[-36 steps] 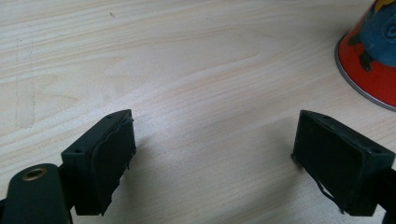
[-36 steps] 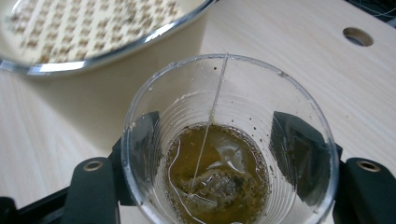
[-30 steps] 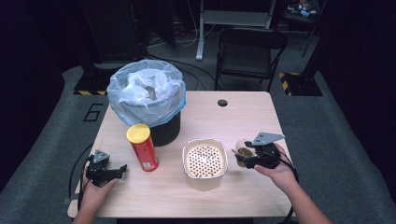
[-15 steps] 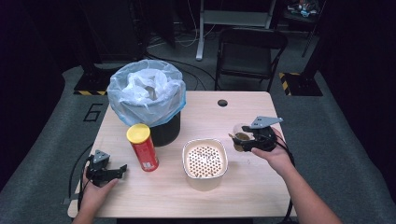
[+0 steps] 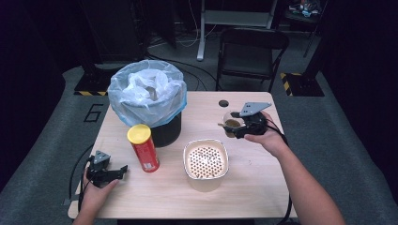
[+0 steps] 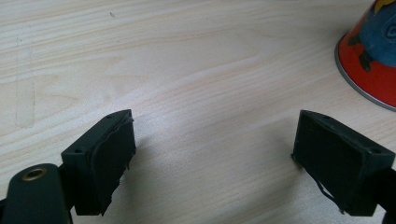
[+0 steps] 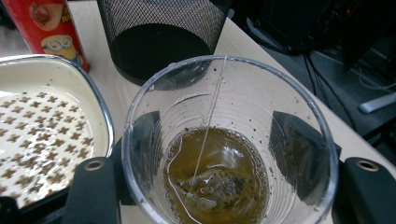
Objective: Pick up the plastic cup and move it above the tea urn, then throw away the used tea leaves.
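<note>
Nearest the person, the left gripper (image 5: 112, 172) rests on the pale wooden table (image 5: 263, 187) at its near left corner, held in the left hand (image 5: 96, 194). In the left gripper view its two black jaws stand wide apart with bare wood between them; the base of the red cylindrical snack can with a yellow lid (image 6: 371, 60) enters at the upper right, apart from both jaws.

That can (image 5: 144, 147) stands upright just beyond and to the right of the left gripper. At the table's near centre sits the cream square bowl with a brown star-patterned floor (image 5: 206, 161).

Beyond the bowl and to its right, the right gripper (image 5: 241, 127), held in the right hand (image 5: 268, 136), clasps the clear ribbed plastic cup (image 5: 232, 123). In the right gripper view the cup (image 7: 229, 140) sits squarely between the jaws, one pad pressed against each opposite side of its wall, seen dark through the plastic. Inside the cup a teabag (image 7: 212, 186) lies in shallow brown tea, its string running up to the far rim. The cup appears held off the tabletop, just right of the bowl (image 7: 51, 135).

Farther back stands the black mesh wastebasket lined with a translucent pale-blue plastic bag (image 5: 148, 93). Behind the table is a black folding chair (image 5: 251, 47).
</note>
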### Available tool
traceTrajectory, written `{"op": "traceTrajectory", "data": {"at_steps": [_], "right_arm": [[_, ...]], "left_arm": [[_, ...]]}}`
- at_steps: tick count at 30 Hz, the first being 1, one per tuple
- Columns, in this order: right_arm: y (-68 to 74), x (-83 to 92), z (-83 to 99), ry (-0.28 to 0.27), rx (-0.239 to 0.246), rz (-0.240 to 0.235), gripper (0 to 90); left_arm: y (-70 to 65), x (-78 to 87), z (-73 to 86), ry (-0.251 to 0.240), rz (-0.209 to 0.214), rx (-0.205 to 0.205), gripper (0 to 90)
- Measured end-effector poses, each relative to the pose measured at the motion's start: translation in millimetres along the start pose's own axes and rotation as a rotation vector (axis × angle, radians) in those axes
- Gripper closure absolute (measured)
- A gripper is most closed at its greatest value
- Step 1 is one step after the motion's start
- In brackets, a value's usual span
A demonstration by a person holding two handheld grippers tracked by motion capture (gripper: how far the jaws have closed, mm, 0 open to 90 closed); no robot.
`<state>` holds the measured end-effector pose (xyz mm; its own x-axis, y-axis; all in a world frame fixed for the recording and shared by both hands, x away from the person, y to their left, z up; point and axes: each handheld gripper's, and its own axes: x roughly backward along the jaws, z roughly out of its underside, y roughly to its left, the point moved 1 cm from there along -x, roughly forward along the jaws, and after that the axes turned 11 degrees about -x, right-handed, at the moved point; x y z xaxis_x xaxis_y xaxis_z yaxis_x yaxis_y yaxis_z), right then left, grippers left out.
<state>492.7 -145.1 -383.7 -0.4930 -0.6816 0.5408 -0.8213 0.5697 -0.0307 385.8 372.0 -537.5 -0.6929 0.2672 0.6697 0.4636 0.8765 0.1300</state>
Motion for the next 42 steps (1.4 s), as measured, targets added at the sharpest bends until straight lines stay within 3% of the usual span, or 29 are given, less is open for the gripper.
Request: {"op": "traceTrajectory", "data": {"at_steps": [4, 7, 13, 18, 24, 37, 42], "right_arm": [[7.1, -9.8, -12.2, 0.012, 0.115, 0.015, 34.2], [11.9, -16.1, -18.9, 0.000, 0.165, 0.017, 34.1], [19.9, -27.6, -27.3, -0.048, 0.208, 0.013, 34.2], [24.0, -33.3, -27.1, -0.058, 0.258, 0.009, 34.2], [29.1, -37.9, -26.1, -0.046, 0.364, 0.038, 34.0], [45.3, -41.5, -30.4, -0.083, 0.420, 0.038, 33.9], [47.4, -39.1, -29.6, -0.091, 0.448, 0.060, 33.9]], "left_arm": [[-0.1, -0.2, 0.1, -0.003, -0.001, 0.000, 12.7], [0.0, 0.0, 0.0, 0.001, 0.000, -0.001, 12.7], [-0.1, -0.3, 0.1, -0.003, -0.002, 0.001, 12.7], [0.2, 0.2, -0.1, 0.003, 0.002, -0.001, 12.7], [0.0, 0.3, -0.1, 0.002, 0.006, -0.001, 12.7], [-1.4, 1.4, 0.2, 0.011, 0.017, -0.005, 12.8], [-2.0, 0.7, 0.4, 0.001, 0.011, -0.003, 12.8]]}}
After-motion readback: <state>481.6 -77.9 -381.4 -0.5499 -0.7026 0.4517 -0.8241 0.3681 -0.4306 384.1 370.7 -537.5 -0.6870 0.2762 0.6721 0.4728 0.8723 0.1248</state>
